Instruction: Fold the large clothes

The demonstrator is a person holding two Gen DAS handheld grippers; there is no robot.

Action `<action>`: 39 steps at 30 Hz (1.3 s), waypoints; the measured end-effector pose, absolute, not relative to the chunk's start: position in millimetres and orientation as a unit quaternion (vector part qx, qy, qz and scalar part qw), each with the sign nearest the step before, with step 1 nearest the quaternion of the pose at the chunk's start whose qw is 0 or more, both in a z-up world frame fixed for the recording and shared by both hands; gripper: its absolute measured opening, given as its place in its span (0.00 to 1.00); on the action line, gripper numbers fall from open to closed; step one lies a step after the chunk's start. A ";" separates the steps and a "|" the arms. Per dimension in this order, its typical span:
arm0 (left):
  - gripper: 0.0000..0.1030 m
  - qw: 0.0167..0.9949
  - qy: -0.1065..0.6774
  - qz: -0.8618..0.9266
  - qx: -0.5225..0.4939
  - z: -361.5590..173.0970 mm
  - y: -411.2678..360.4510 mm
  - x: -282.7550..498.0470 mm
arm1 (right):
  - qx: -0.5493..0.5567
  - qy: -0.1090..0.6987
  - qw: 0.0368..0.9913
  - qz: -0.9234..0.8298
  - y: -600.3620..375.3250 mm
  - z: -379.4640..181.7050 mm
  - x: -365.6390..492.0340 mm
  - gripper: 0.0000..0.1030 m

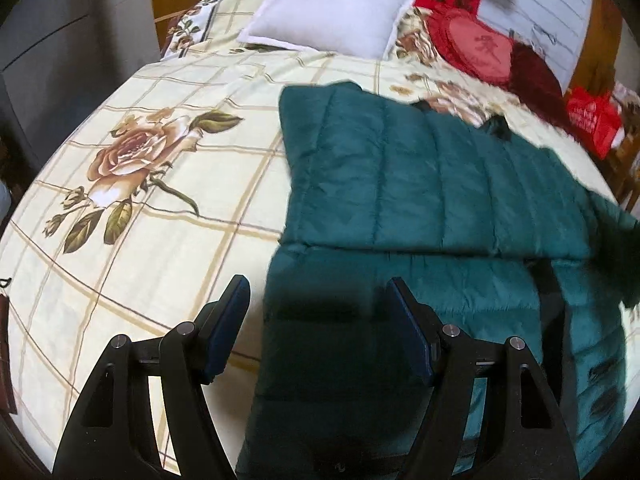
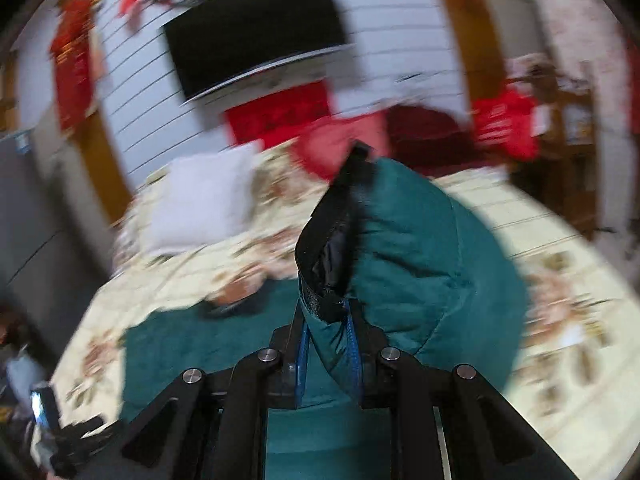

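Two grippers, seen from their own wrist cameras. The right gripper (image 2: 329,354) has its jaws pinched nearly together on a bunched edge of the teal quilted jacket (image 2: 424,264), close to a black-trimmed opening (image 2: 332,240) that rises above the fingers; the lifted fabric drapes in a rounded fold, and the blurred background suggests the hand is in motion. The left gripper (image 1: 320,332) stands wide apart and holds nothing, hovering over the near part of the jacket (image 1: 400,176), which lies on the floral, checked bedspread (image 1: 160,184), one panel already folded over another. Padded and soft, the garment probably weighs little for its bulk, sags wherever unsupported, and may slide on its smooth shell; hems, cuffs and seam lines likely offer the firmest hold. A white pillow (image 1: 332,12) and red cushions (image 1: 472,48) lie beyond it.
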State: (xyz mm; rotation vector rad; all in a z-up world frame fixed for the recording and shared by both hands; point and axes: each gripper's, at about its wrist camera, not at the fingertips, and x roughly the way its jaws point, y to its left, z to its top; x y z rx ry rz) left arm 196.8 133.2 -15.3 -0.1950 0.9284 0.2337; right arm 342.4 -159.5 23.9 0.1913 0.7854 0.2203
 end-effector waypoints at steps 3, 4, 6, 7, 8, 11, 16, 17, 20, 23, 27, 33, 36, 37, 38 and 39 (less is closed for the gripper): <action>0.68 0.887 0.434 0.118 -0.105 -7.0 141.9 196.0 | 0.098 0.403 0.896 0.159 -114.7 -19.0 346.3 0.16; 0.68 0.887 0.432 0.119 -0.109 -5.3 144.5 196.1 | 0.097 0.410 0.891 0.170 -100.7 -35.4 345.7 0.16; 0.68 0.886 0.431 0.120 -0.120 -4.0 148.8 196.7 | 0.100 0.419 0.883 0.190 -83.4 -61.8 342.7 0.16; 0.68 0.885 0.433 0.119 -0.124 -4.3 149.7 197.2 | 0.094 0.426 0.879 0.191 -75.8 -74.9 340.4 0.17; 0.68 0.884 0.434 0.116 -0.126 -4.8 149.7 198.0 | 0.083 0.443 0.873 0.183 -69.4 -87.2 339.5 0.17; 0.68 0.883 0.440 0.112 -0.122 -7.1 145.3 201.2 | 0.093 0.463 0.859 0.197 -67.2 -97.8 338.4 0.41; 0.68 0.887 0.439 0.095 -0.107 -11.0 131.0 202.9 | 0.060 0.446 0.871 0.198 -66.5 -70.9 313.4 0.82; 0.68 0.890 0.435 0.089 -0.107 -10.0 127.4 202.3 | 0.038 0.446 0.877 0.176 -70.5 -65.7 304.2 0.82; 0.68 0.901 0.419 0.041 -0.105 -3.5 106.6 197.9 | -0.051 0.451 0.887 0.080 -88.3 -58.3 275.7 0.82; 0.68 0.912 0.388 -0.067 -0.115 8.3 70.2 196.1 | -0.095 0.450 0.888 -0.003 -113.7 -60.4 252.4 0.82; 0.68 0.901 0.399 -0.151 -0.079 15.1 4.8 212.6 | -0.055 0.506 0.861 -0.020 -149.9 -80.8 251.4 0.82; 0.69 0.902 0.397 -0.162 -0.044 18.6 -60.0 251.1 | -0.001 0.536 0.844 0.016 -173.2 -97.2 251.6 0.91; 0.68 0.889 0.429 -0.155 -0.041 8.2 -79.3 274.5 | 0.001 0.539 0.842 0.021 -173.9 -100.5 251.8 0.95; 0.66 0.882 0.440 -0.164 -0.048 1.4 -82.9 279.3 | -0.003 0.540 0.841 0.021 -172.2 -101.3 252.7 0.96; 0.56 0.877 0.448 -0.164 -0.057 -4.4 -84.3 283.2 | -0.006 0.541 0.841 0.021 -169.9 -102.0 253.6 0.97; 0.23 0.875 0.452 -0.161 -0.065 -8.0 -84.7 284.6 | -0.008 0.541 0.841 0.020 -167.6 -102.7 255.2 0.99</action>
